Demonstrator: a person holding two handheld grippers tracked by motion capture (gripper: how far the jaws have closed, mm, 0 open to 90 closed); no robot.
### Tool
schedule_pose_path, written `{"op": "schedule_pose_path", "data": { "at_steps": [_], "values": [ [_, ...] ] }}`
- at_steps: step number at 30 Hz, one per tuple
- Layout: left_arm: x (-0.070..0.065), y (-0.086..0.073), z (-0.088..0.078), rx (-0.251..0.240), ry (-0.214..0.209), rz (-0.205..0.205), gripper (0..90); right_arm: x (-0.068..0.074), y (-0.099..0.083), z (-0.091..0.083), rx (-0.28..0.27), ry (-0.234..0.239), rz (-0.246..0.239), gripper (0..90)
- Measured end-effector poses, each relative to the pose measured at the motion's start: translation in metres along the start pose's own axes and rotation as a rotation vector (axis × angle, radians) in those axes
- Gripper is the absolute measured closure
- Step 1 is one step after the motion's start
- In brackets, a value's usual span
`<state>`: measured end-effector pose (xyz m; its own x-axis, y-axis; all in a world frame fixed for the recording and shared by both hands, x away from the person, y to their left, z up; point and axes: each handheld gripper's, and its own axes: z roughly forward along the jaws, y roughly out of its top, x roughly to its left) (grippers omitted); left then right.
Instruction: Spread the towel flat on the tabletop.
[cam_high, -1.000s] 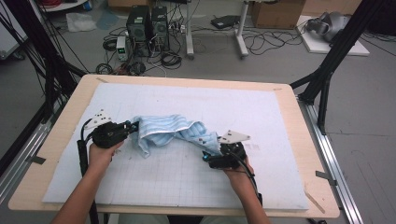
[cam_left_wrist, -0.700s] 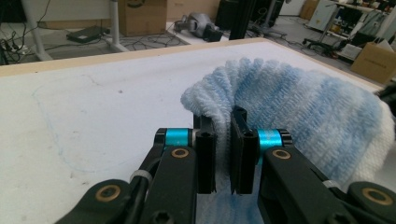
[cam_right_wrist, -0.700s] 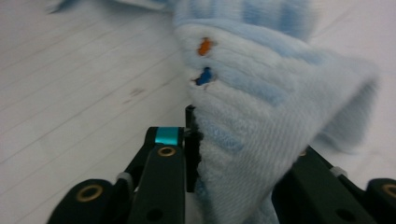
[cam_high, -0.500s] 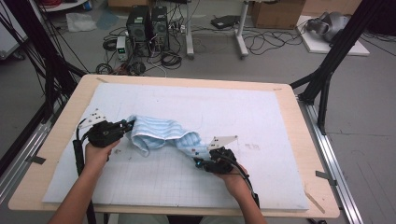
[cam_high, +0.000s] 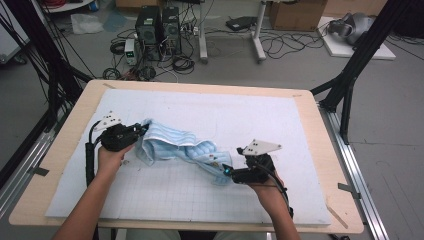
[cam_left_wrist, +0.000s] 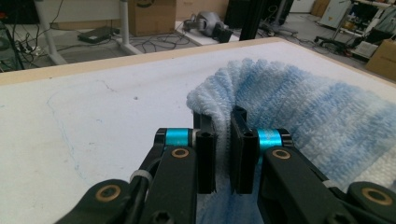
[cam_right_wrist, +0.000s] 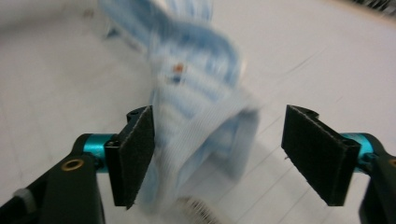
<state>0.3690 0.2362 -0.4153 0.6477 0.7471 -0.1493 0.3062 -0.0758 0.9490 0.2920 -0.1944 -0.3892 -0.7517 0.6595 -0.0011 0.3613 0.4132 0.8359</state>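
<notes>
On the white mat (cam_high: 310, 130), a crumpled light-blue striped towel (cam_high: 175, 147) is stretched between the grippers, one end pinched by the left gripper (cam_left_wrist: 223, 140), the other blurred between the just-opened, wide jaws of the right gripper (cam_right_wrist: 217, 158).

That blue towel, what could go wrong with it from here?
The right claw has just been opening, its pads wide apart with the blue towel loose between them, so that end may drop and bunch up. The left claw is shut on the other end; a pull there might drag the whole towel across the white mat.
</notes>
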Motion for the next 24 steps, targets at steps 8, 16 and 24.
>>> {"op": "schedule_pose_path", "data": {
  "at_steps": [8,16,24],
  "values": [
    [-0.001,0.0,0.001,0.004,-0.012,0.002,82.5,0.014,0.045,0.04,-0.035,-0.003,-0.12,12.2],
    [-0.003,0.0,0.002,0.001,-0.025,0.005,82.5,0.04,0.074,0.109,0.086,0.077,-0.317,35.9],
    [-0.006,-0.001,0.007,0.012,0.026,-0.009,50.5,0.029,0.088,0.134,0.108,0.059,-0.345,86.5]
  ]
}}
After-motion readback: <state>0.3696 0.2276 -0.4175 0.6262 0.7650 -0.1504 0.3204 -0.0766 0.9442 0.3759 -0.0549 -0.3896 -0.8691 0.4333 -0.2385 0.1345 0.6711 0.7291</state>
